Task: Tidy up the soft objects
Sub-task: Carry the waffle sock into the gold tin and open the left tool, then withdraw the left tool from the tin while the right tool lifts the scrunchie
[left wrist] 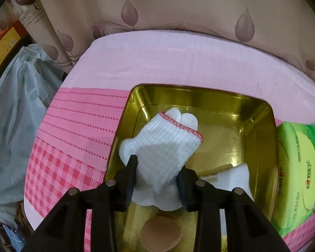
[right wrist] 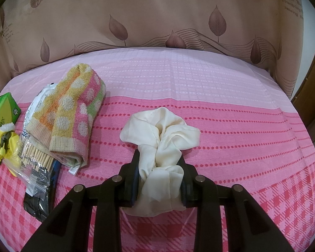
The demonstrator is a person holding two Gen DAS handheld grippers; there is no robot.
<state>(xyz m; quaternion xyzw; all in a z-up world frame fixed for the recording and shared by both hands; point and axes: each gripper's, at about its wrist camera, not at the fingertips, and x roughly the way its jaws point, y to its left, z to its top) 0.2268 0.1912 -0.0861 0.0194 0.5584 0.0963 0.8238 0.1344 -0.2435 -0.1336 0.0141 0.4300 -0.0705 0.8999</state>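
The left tongs (left wrist: 157, 176) are closed on a white glove (left wrist: 163, 147) with a red-stitched cuff, holding it bunched above the open gold tin (left wrist: 260, 113). The glove's tip reaches toward the tin's middle; whether it touches the floor of the tin cannot be told. Already in the tin are a round tan pad (left wrist: 161, 234) near the front edge, and a white pad (left wrist: 241, 176) with a small gold-edged card (left wrist: 216, 168) toward the right wall. So at least part of the sorting looks done, and the glove seems about to join them. Just right of the tin lies a green pack (left wrist: 296, 174) on the pink cloth (left wrist: 77, 130) that covers the counter.

In the right wrist view, the same green pack (right wrist: 2, 124) sits at the far left, with a yellow bag (right wrist: 7, 145) touching it, then a clear bag of sticks (right wrist: 35, 155) over something dark. A dotted towel (right wrist: 73, 113) lies folded beside these, partly on the stick bag. It is soft and not yet put away.

The right tongs (right wrist: 159, 174) are closed on a cream cloth (right wrist: 159, 138), crumpled, its far end resting on the counter. My reading: two soft things are in hand, the towel is left, and the task is roughly past midway.
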